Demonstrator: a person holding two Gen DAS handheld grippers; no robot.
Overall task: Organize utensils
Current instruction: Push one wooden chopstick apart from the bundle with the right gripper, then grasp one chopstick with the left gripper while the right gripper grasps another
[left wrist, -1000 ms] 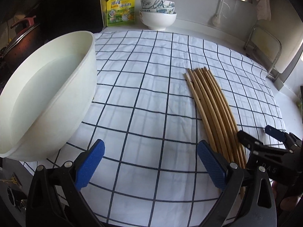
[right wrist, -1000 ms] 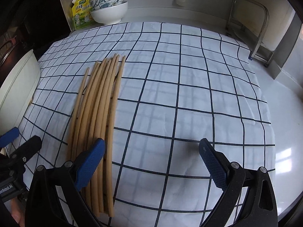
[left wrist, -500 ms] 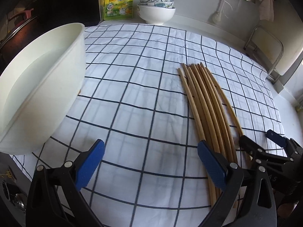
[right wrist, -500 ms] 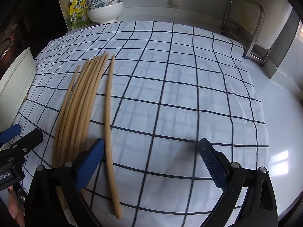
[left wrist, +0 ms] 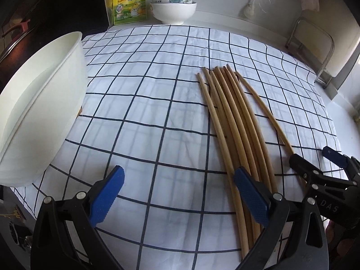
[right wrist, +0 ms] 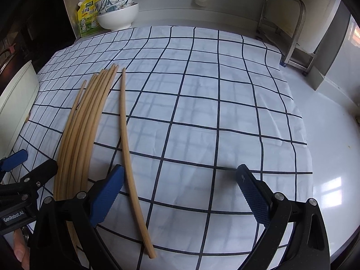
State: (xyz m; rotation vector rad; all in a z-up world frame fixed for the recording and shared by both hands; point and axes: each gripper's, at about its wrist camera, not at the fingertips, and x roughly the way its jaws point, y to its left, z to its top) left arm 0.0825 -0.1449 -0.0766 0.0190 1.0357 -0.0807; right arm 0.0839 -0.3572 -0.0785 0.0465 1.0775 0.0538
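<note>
On the table, a blue-checked cloth (left wrist: 144,103) is spread out, and the chopsticks (left wrist: 234,121) lie on it in a tight bundle, tips pointing toward the back wall. 1 single chopstick (right wrist: 126,139) lies just apart from the bundle on its right side, which reads to me as the start of sorting them out 1 by 1 or into pairs. The left gripper (left wrist: 178,194) hovers low over the near end of the bundle with its jaws spread wide and nothing between them; its right pad sits right over the sticks' near ends, likely to steady them. The right gripper (right wrist: 180,191) is likewise spread and empty, its left pad just beside the separated stick, so I judge it is lining up either to nudge that stick further or to pick it up. A big white basin (left wrist: 40,103) stands at the cloth's left edge, well apart from the sticks, perhaps where they are meant to go. Stacked bowls (left wrist: 172,6) and a yellow refill pouch (left wrist: 128,2) wait at the back, out of the way.
</note>
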